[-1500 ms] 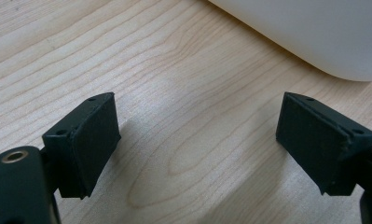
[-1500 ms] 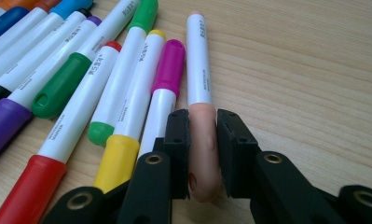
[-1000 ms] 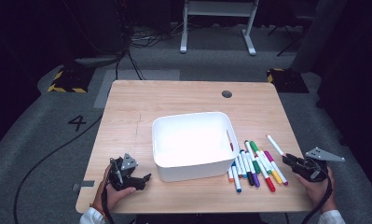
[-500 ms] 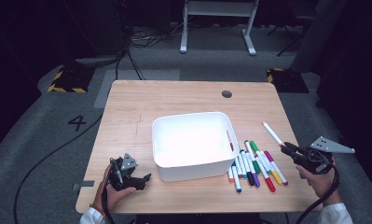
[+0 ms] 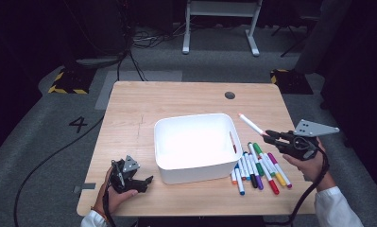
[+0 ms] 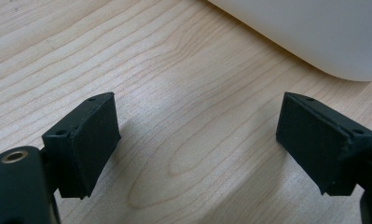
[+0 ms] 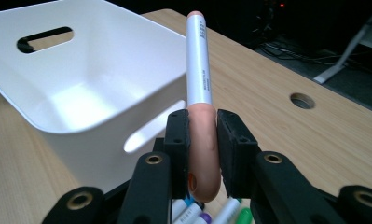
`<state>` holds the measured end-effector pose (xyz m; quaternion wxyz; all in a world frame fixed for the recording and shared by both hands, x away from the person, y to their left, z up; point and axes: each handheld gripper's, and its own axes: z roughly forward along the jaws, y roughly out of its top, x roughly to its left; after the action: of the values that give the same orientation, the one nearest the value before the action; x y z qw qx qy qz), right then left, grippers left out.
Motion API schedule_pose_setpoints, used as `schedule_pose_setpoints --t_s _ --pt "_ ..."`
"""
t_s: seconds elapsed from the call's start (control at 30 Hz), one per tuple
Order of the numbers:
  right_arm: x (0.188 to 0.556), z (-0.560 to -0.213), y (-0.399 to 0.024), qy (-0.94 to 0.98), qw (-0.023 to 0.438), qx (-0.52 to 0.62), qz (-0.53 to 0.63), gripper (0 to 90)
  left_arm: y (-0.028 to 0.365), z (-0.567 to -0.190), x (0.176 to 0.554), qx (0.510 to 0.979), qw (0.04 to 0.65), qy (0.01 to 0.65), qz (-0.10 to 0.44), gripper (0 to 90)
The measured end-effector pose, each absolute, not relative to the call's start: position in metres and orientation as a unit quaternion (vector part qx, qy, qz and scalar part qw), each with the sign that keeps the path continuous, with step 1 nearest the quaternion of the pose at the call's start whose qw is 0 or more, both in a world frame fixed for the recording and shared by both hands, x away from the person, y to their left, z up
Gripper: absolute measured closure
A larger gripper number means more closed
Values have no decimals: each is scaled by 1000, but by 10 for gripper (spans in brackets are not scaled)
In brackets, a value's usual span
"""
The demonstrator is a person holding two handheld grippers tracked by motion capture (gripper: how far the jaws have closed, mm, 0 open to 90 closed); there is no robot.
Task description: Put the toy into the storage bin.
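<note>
A: Nearest?
B: Left gripper [image 5: 143, 181] spread wide, resting on the wooden table [image 5: 176, 99]. Right gripper [image 7: 202, 140] pinches a peach-capped marker [image 7: 198, 70] above the loose markers [image 5: 257, 166], beside the white bin [image 5: 195, 145].
A: Beyond?
B: Grey floor [image 5: 44, 123], dark room; details lost.

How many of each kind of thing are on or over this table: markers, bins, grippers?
White bin: 1
Marker held upright in the shut right gripper: 1
Markers lying beside the bin: about 9, too tightly packed for an exact count
Grippers: 2, counting the open left gripper
Total: about 13
</note>
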<state>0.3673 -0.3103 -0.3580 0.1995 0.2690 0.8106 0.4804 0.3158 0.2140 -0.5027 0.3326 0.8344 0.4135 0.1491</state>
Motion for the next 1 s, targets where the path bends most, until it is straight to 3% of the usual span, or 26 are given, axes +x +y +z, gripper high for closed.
schedule_pose_setpoints --t_s 0.47,1.0 --pt "389 -350 -232 859 144 178 459 750 214 -503 316 834 333 414 149 134" --pt "412 -370 -164 917 79 79 382 750 214 -503 316 834 333 414 149 134"
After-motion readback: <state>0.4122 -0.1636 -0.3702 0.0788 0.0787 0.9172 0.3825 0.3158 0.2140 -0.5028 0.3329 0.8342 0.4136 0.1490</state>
